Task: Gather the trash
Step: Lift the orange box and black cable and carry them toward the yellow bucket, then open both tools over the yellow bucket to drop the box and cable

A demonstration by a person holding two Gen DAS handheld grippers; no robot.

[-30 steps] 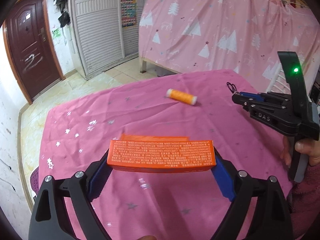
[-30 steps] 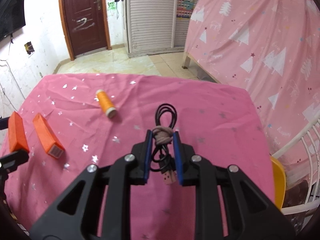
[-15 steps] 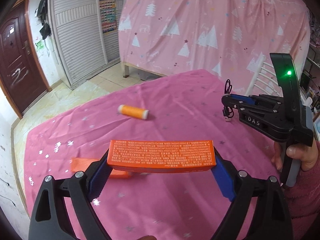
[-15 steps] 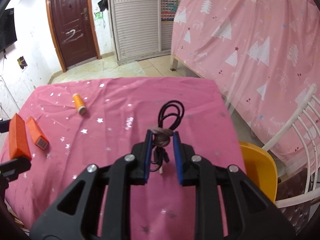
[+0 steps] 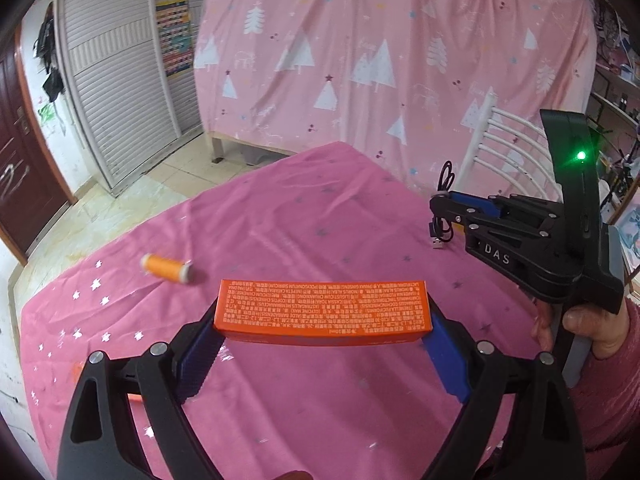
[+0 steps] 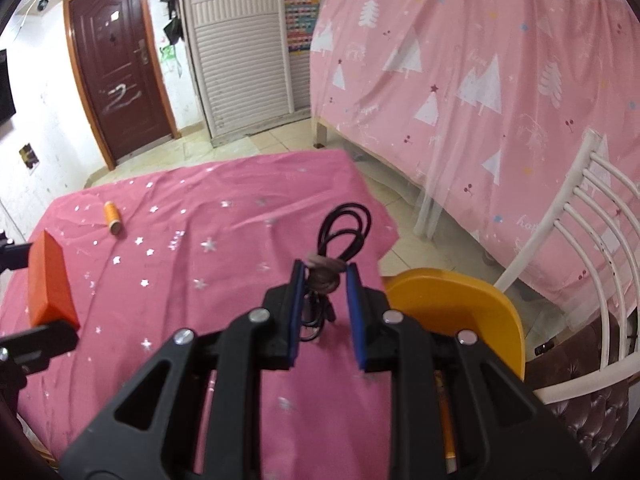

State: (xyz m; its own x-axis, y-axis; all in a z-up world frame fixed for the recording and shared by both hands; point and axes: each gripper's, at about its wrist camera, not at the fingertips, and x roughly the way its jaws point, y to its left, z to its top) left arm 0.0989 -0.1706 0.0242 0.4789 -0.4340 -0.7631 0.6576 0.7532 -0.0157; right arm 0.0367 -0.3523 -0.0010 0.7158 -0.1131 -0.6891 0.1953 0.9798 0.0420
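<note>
**Desk:** What are you holding right now?

**Me:** Two pieces. My left gripper (image 5: pixel 324 330) has its jaws spread wide around an orange carton (image 5: pixel 324 312), a long flat cardboard box with fine white print across its top face. The blue ribbed pads press its two short ends, so it sits crosswise, lifted above the table. From the right wrist view I see the same carton (image 6: pixel 50 280) end-on at the left edge, above the cloth.

**Desk:** And the right side?

**Me:** My right gripper (image 6: pixel 325 280) is pinched narrow on a black cable (image 6: pixel 346 230), a thin glossy cord coiled into loops and tied at the waist with a greyish band. The pads clamp that band; the loops stick out past the tips and the plug ends hang below. In the left view the cable (image 5: pixel 444 200) dangles over the table's far right side, with a hand (image 5: pixel 592 324) in a pink knitted sleeve gripping the handle.

**Desk:** Anything left on the table?

**Me:** An orange thread spool (image 5: pixel 168 268), a small cylinder with pale ends, lies on its side on the pink tablecloth (image 5: pixel 300 220). The cloth is slightly creased, sprinkled with silvery stars.

**Desk:** Around the table?

**Me:** A round yellow plastic bin (image 6: pixel 476 300) stands just beside the table's right edge, near a white slatted metal chair (image 6: pixel 592 220). Behind hangs a pink sheet (image 5: pixel 400 60) printed with white trees.
</note>
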